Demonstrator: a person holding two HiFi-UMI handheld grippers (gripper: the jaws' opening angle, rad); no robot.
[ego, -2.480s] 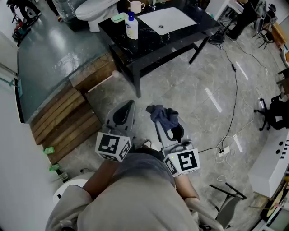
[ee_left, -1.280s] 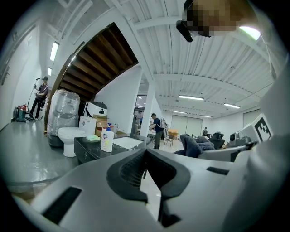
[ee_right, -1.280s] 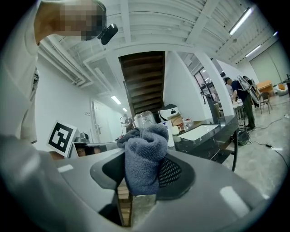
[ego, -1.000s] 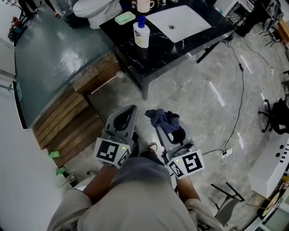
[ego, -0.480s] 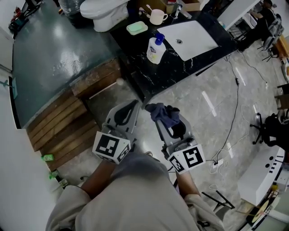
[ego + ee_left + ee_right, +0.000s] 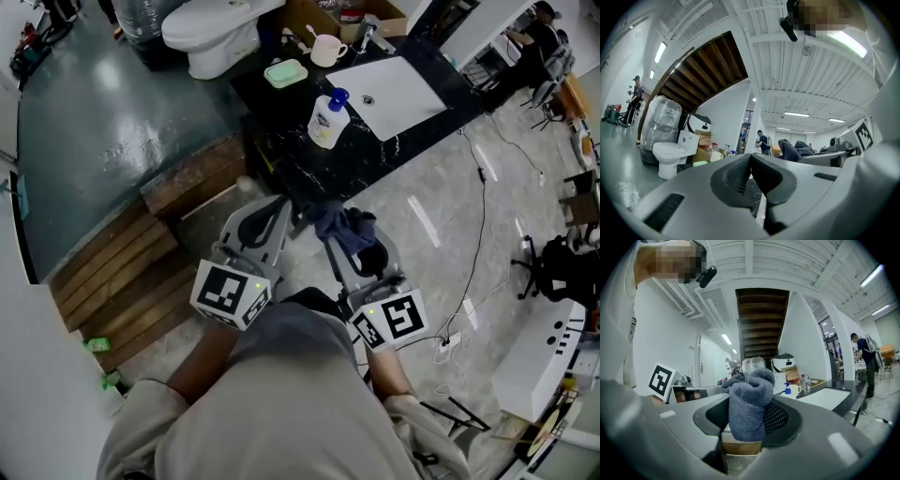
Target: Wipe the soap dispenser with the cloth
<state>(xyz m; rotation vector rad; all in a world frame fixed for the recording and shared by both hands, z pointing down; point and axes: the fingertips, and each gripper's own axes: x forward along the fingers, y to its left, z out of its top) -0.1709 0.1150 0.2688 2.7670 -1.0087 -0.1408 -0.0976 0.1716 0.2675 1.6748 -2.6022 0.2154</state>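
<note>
The soap dispenser [image 6: 327, 119], a white bottle with a blue pump, stands upright on the black counter [image 6: 291, 141] left of the white sink [image 6: 392, 82]. It also shows small and far off in the right gripper view as the soap dispenser [image 6: 787, 388]. My right gripper [image 6: 339, 231] is shut on a bunched blue-grey cloth [image 6: 347, 228], just short of the counter's near edge. That cloth [image 6: 749, 401] fills the jaws of the right gripper [image 6: 747, 416]. My left gripper [image 6: 277, 208] is beside it, and in its own view the left gripper [image 6: 751, 164] is shut with nothing in it.
A green soap dish [image 6: 285, 72] and a cream cup [image 6: 328, 49] sit behind the dispenser. A white toilet [image 6: 211, 28] stands at the back left. Wooden planks [image 6: 141, 253] lie to the left, and cables [image 6: 483, 225] run over the floor on the right.
Both grippers have moved forward and slightly up toward the counter. The counter and dispenser now sit closer, just beyond the gripper tips. The cloth stays in the right gripper.
</note>
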